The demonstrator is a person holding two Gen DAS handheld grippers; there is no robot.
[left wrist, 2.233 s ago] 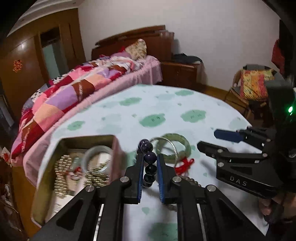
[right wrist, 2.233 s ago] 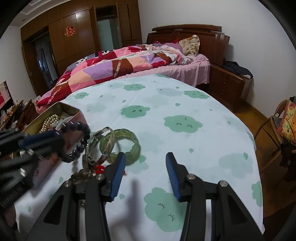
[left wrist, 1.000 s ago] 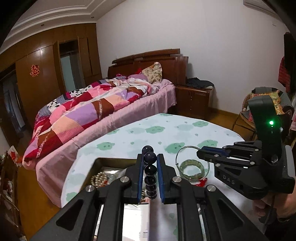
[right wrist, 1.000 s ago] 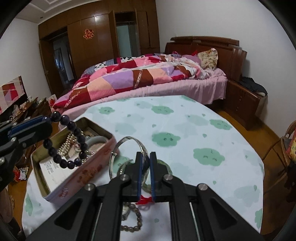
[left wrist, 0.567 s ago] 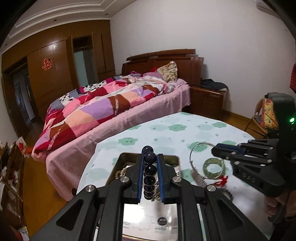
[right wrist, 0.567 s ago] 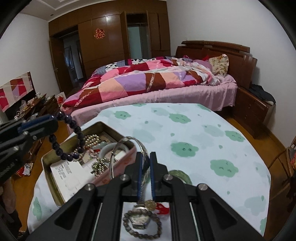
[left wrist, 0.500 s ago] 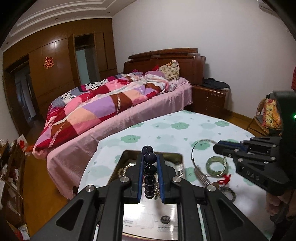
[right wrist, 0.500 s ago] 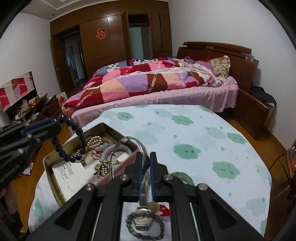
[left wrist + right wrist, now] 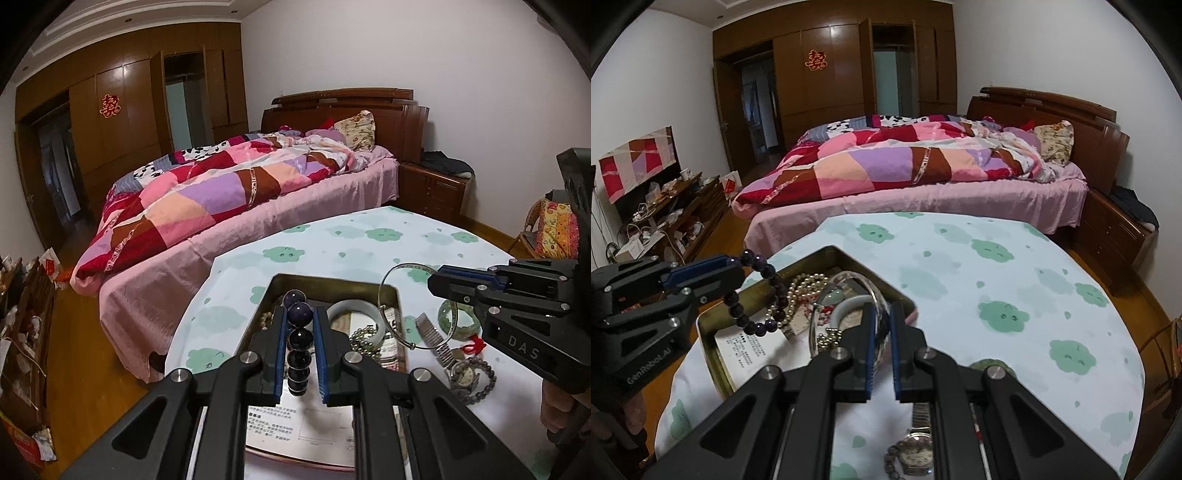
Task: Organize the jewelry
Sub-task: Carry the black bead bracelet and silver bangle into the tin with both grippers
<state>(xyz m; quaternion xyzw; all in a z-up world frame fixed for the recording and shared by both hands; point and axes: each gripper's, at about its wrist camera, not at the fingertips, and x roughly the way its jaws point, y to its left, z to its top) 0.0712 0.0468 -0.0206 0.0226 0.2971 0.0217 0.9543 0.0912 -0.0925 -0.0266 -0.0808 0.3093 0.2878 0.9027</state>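
1. Left tongs (image 9: 299, 354): closed on a dark purple bead bracelet (image 9: 759, 295), clamped across a few beads; the rest of the loop hangs free over the near end of the open metal tin (image 9: 388, 291).
2. Right tongs (image 9: 881, 350): closed on a thin silver bangle (image 9: 400, 306), held upright by its rim above the tin's right-hand edge.
3. Step in hand, as judged: both pieces are being carried to the tin for release. To do it well, lower each piece until it is inside the walls before parting the tongs; bring the bangle clear of the tin's edge, or it may catch there and tip out onto the worktop (image 9: 997, 273); release the two pieces apart from each other so the bead loop does not tangle with the bangle.
4. Count, in the tin: one pale jade-like bangle (image 9: 351, 312), one pearl strand (image 9: 805, 286), a length of gold-coloured beads (image 9: 364, 341) whose number of strands cannot be told, one printed sheet (image 9: 295, 421).
5. Count, on the worktop beside the tin: one green bangle (image 9: 456, 319), one wristwatch (image 9: 918, 458) with a metal band, one small-bead bracelet (image 9: 484, 376), one red knotted cord (image 9: 476, 345).
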